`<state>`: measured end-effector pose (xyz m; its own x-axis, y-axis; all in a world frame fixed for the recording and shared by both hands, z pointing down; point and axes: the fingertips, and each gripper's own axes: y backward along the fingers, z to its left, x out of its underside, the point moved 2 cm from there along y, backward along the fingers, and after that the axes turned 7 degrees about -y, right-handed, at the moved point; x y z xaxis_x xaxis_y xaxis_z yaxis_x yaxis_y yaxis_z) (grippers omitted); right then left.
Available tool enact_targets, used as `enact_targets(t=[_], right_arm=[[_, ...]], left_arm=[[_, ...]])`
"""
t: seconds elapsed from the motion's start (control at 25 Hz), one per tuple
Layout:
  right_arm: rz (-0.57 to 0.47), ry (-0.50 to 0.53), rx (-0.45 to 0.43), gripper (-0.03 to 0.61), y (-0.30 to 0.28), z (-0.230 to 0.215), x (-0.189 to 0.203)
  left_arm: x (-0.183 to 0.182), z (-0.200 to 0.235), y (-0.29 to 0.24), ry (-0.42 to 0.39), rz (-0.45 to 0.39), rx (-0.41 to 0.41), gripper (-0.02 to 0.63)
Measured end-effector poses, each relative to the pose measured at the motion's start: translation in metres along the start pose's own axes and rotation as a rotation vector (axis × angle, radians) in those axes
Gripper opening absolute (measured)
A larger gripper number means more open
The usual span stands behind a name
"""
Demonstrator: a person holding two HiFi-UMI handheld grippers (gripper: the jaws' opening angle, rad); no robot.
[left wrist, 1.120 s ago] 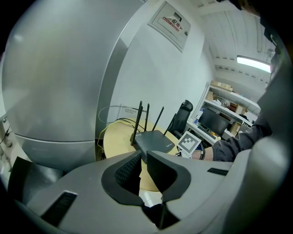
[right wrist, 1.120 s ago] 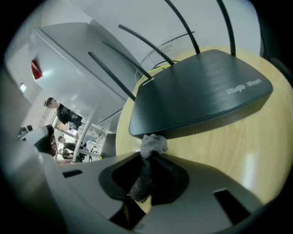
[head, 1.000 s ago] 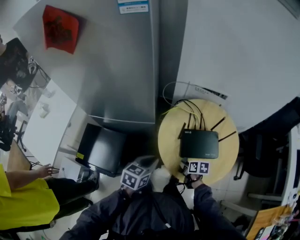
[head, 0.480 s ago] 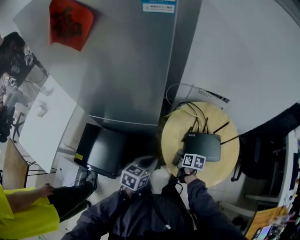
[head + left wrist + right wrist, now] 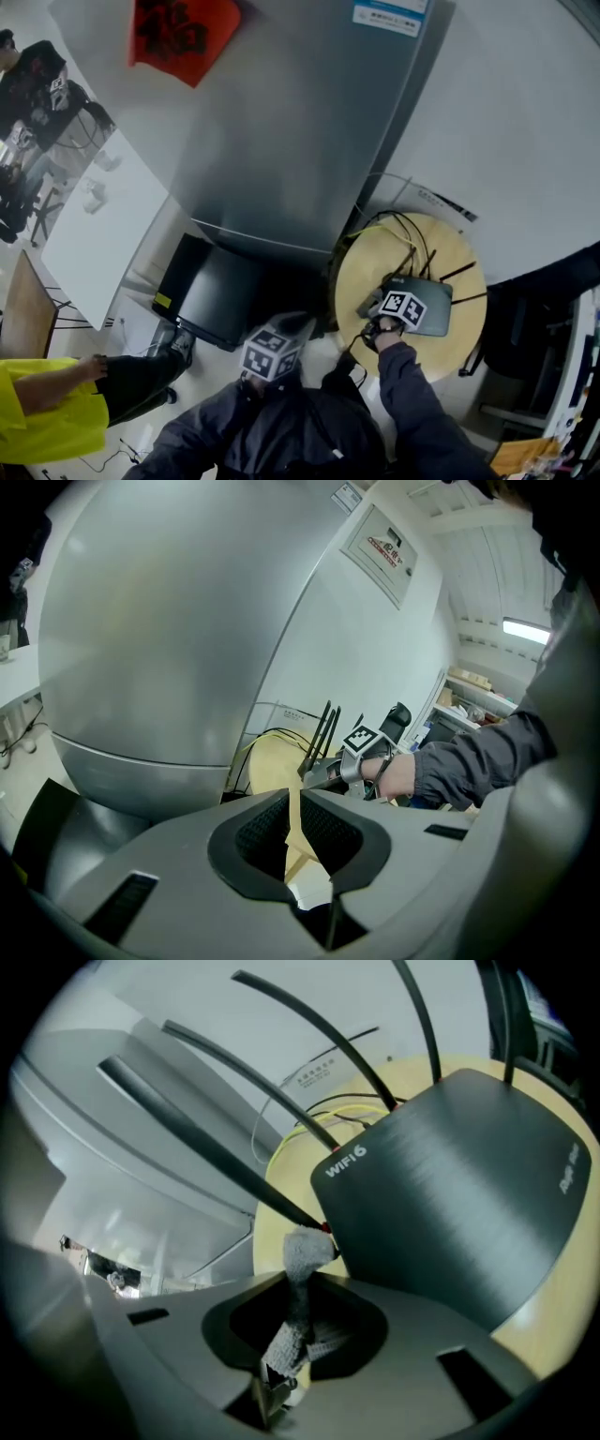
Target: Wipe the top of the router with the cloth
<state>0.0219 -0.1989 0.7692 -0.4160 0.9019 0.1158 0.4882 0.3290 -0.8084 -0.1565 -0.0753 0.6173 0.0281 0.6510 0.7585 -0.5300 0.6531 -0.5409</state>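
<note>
A black router (image 5: 433, 307) marked WIFI6 (image 5: 450, 1194), its antennas raised, lies on a small round wooden table (image 5: 375, 272). My right gripper (image 5: 398, 314) sits over the router's near left corner. In the right gripper view this gripper (image 5: 295, 1305) is shut on a grey cloth (image 5: 305, 1252), whose bunched tip touches the router's left edge beside an antenna base. My left gripper (image 5: 279, 339) hangs close to my body, left of the table. Its jaws (image 5: 292, 803) are shut with only a thin slit between them and nothing held.
A tall grey fridge (image 5: 281, 141) with a red poster (image 5: 183, 28) stands left of the table. A black box (image 5: 211, 295) lies on the floor at its foot. Cables (image 5: 398, 230) loop behind the router. A person in yellow (image 5: 42, 417) sits at far left.
My right gripper has moved with the cloth from the router's near edge onto its near left corner. The head view has swung, so the table sits further right. The left gripper stayed put.
</note>
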Motion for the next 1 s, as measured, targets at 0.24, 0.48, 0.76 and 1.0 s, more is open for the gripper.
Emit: enact_targets(t=[0.24,0.48,0.76,1.0], right_arm=[[-0.054,-0.099,0.007,0.074,0.003,-0.003,0.002],[-0.046,-0.143,0.002,0.074,0.011,-0.011,0.024],[-0.047,-0.142,0.005,0.074,0.025,-0.023,0.048],[-0.046,-0.129,0.016,0.074,0.035,-0.04,0.06]], left_arm=[[-0.003,0.002,0.0,-0.008,0.005,0.003,0.026],[-0.006,-0.003,-0.004,-0.02,0.002,0.03,0.026],[-0.003,-0.011,-0.003,-0.037,0.002,0.065,0.026],[0.003,-0.013,0.004,-0.044,0.004,0.075,0.026]])
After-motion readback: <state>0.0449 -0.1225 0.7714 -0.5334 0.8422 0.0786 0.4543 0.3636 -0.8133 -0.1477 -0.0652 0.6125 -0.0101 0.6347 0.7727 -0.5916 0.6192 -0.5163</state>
